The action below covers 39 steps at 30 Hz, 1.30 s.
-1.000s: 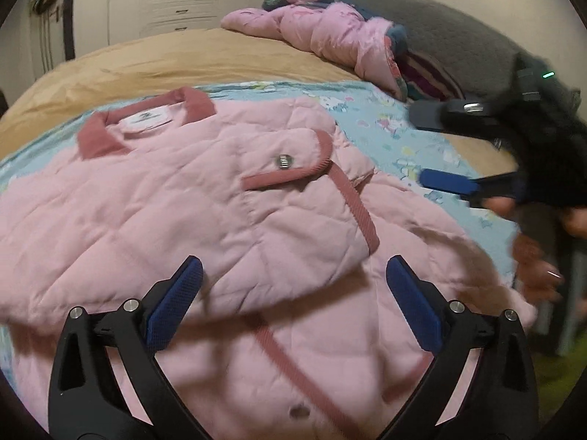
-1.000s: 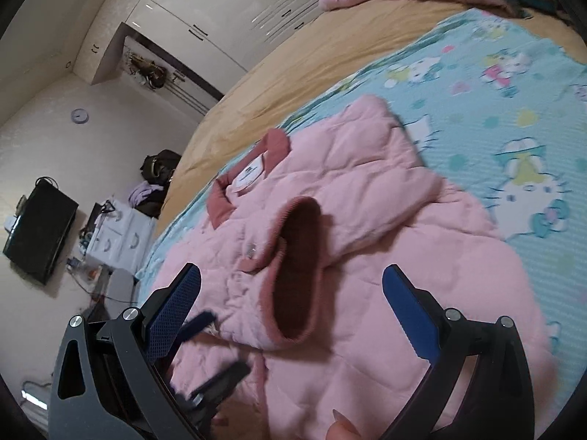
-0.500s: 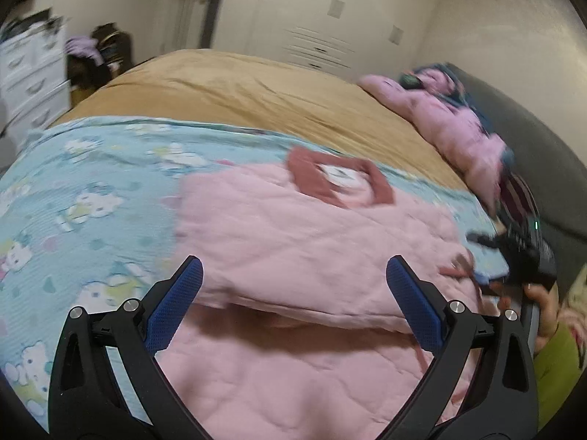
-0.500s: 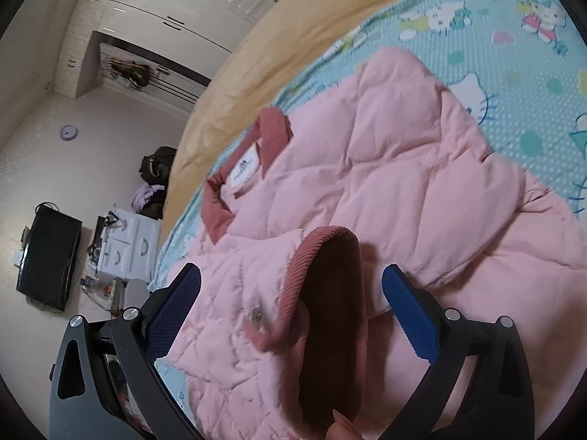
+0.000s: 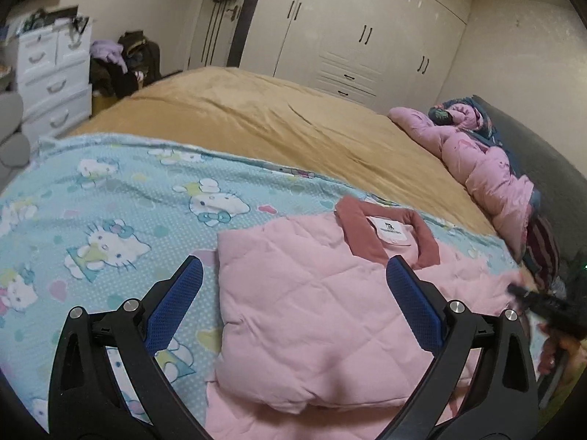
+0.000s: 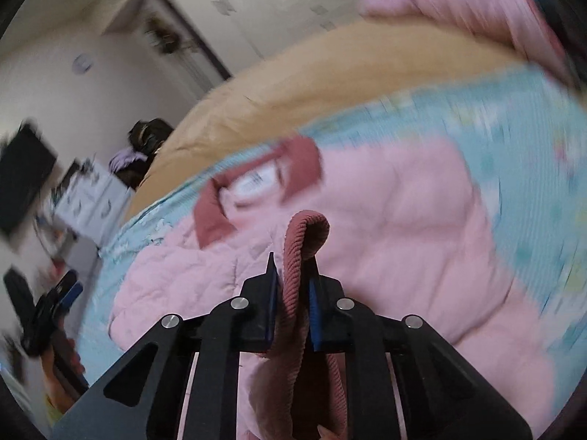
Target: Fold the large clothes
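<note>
On a cartoon-print blue sheet [image 5: 110,198] over a tan bedspread [image 5: 256,124], the right gripper [image 6: 291,286] had just clamped the pink quilted jacket's [image 5: 312,304] ribbed cuff [image 6: 302,242] while the left gripper [image 5: 293,304] hung wide apart, white wardrobes [image 5: 367,36] behind.

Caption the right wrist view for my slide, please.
Right hand-held gripper shut on the pink jacket's ribbed cuff, above the cartoon-print sheet.

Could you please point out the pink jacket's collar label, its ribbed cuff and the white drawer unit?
Collar label [image 5: 391,229], left wrist view: middle of the white tag.
Ribbed cuff [image 6: 298,256], right wrist view: dark pink ribbing just above the pads.
White drawer unit [image 5: 55,84], left wrist view: a drawer front.
</note>
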### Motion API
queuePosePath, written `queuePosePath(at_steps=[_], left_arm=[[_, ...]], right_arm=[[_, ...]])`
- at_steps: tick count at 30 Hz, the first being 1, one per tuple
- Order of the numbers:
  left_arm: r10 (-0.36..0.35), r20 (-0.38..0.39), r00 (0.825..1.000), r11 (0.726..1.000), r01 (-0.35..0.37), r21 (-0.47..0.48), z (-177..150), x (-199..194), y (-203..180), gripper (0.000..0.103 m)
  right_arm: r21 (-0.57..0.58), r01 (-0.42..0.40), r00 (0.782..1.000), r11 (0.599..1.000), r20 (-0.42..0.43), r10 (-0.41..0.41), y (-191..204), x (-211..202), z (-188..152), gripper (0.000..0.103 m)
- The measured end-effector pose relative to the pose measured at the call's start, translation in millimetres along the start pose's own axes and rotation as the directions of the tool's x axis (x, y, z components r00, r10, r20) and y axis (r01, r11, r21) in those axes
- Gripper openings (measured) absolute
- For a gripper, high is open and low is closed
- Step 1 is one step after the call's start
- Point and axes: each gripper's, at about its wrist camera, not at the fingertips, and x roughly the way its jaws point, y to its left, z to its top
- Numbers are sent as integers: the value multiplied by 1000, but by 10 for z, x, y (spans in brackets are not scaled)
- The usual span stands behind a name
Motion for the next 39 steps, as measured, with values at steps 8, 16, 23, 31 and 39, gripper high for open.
queuePosePath(at_steps=[8, 16, 23, 31, 39], left_arm=[[-35, -87, 996, 999, 35, 3, -62, 201, 62, 94], [-125, -124, 984, 991, 129, 28, -187, 341, -103, 57], [-168, -177, 970, 982, 181, 59, -294, 475, -243, 35], [-122, -311, 943, 980, 163, 113, -531, 773, -367, 35], [-86, -345, 935, 982, 138, 130, -656, 941, -346, 35]], right_arm=[[-212, 178, 978, 961, 146, -149, 416, -132, 510, 13], [-139, 223, 972, 965, 104, -210, 147, 147, 332, 13], [-120, 264, 961, 957, 110, -252, 110, 153, 273, 13], [-106, 283, 958, 953, 80, -276, 52, 249, 276, 13], [-102, 302, 953, 948, 41, -299, 33, 360, 239, 21]])
